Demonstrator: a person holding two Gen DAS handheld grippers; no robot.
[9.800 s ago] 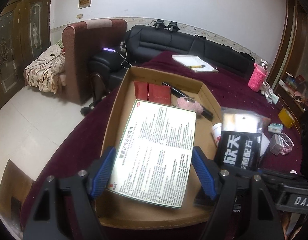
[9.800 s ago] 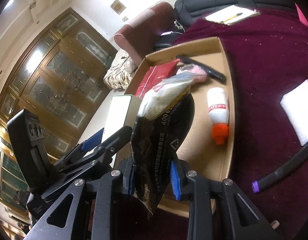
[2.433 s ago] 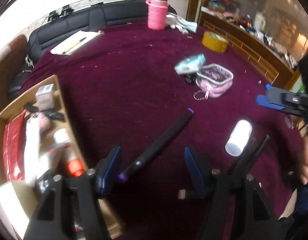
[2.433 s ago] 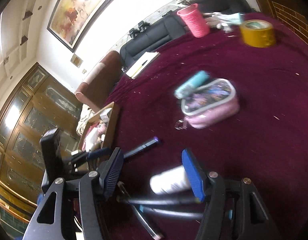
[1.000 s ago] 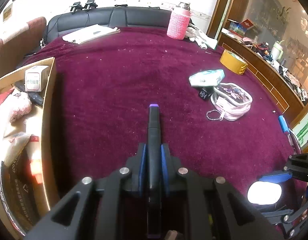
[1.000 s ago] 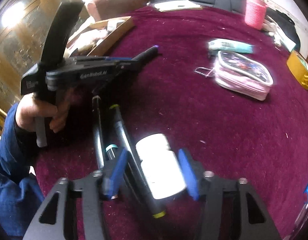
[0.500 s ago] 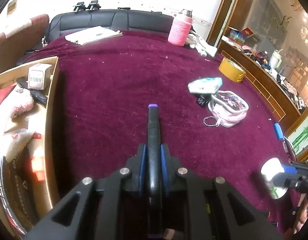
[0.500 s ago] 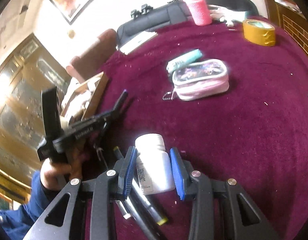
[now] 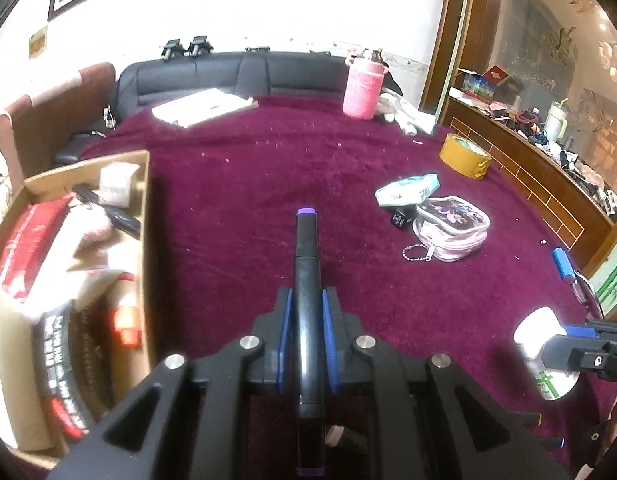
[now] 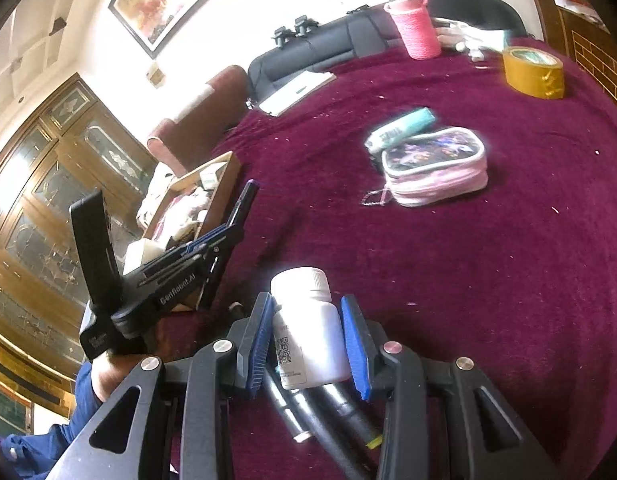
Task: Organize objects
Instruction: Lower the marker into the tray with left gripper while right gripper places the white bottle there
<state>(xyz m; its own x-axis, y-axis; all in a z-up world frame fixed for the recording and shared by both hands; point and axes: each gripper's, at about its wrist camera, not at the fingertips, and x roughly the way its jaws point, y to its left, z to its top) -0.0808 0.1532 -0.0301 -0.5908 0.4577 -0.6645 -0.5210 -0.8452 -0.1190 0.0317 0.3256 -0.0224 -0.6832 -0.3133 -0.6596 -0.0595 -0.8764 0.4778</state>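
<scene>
Left hand-held gripper (image 9: 307, 330): blue pads nearly together, clamped on black marker (image 9: 307, 280) with purple cap. Marker lies along the fingers, purple end sticking out well ahead of the tips, rear end running back under the body. Pitched downward over the maroon worktop (image 9: 236, 208), marker clear of the cloth. Cardboard box (image 9: 146, 216) to the left of the tips, already crowded with packets and a small carton. Seen from the right wrist view, gripped by a hand (image 10: 108, 372) in a blue sleeve, next to the box.

Right hand-held gripper (image 10: 308, 330): pads part-way apart, pressed on both sides of white pill bottle (image 10: 308, 332). Bottle upright between the pads, cap pointing forward and up, QR label facing left. Pitched downward, bottle lifted off the worktop. Several dark pens (image 10: 328, 412) lying on the cloth directly beneath the fingers. Ahead and to the right: pink pouch (image 10: 434, 168), teal packet (image 10: 400, 128) just behind it, yellow tape roll (image 10: 534, 72) further off.
</scene>
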